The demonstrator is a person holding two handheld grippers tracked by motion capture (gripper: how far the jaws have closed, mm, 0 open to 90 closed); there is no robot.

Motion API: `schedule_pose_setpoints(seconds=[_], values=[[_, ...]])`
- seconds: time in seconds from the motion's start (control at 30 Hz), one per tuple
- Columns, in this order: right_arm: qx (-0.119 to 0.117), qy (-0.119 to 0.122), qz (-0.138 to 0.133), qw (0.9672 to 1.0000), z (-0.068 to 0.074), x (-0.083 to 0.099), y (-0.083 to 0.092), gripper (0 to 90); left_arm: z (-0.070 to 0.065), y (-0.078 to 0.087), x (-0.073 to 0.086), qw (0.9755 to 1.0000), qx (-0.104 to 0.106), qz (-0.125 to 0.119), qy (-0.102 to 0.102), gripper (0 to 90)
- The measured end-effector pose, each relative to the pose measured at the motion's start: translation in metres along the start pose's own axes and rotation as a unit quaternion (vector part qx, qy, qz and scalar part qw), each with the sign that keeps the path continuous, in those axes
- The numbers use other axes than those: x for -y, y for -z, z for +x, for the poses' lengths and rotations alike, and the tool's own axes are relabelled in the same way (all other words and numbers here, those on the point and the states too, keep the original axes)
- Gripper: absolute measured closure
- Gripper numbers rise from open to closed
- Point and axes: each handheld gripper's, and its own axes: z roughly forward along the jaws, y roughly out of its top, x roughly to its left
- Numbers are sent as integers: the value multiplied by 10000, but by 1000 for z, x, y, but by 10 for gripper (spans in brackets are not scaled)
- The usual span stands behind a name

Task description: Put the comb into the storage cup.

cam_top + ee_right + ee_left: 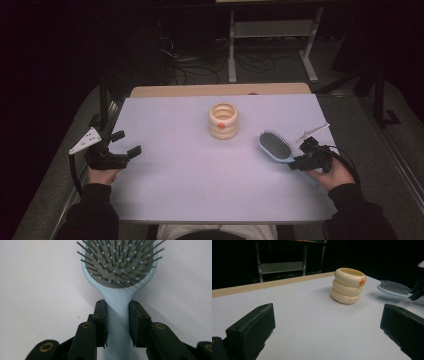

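A light blue hairbrush (276, 145) with grey bristles facing up lies at the right of the white table, head pointing toward the middle. My right gripper (300, 156) is shut on its handle just behind the head, and in the right gripper view both jaws of that gripper (118, 307) press the handle's sides below the hairbrush head (120, 265). My left gripper (127, 142) rests open at the table's left edge with nothing between its jaws. The left gripper view shows the left gripper (328, 322) wide apart, the hairbrush (393, 287) far right, a shadow under its head.
A cream holder of three stacked rings (223, 120) with an orange spot stands at the table's middle back, also in the left gripper view (348, 286). A wooden strip (220, 90) edges the far side. Cables and a metal frame (232, 45) lie on the dark floor beyond.
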Motion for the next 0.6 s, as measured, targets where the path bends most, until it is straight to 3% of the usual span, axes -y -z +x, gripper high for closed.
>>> schedule_pose_setpoints(seconds=[0.6], values=[[-62,149,-546,9984,9,-18,22,684,0,0,0,10000,-5,-6,-1,0]])
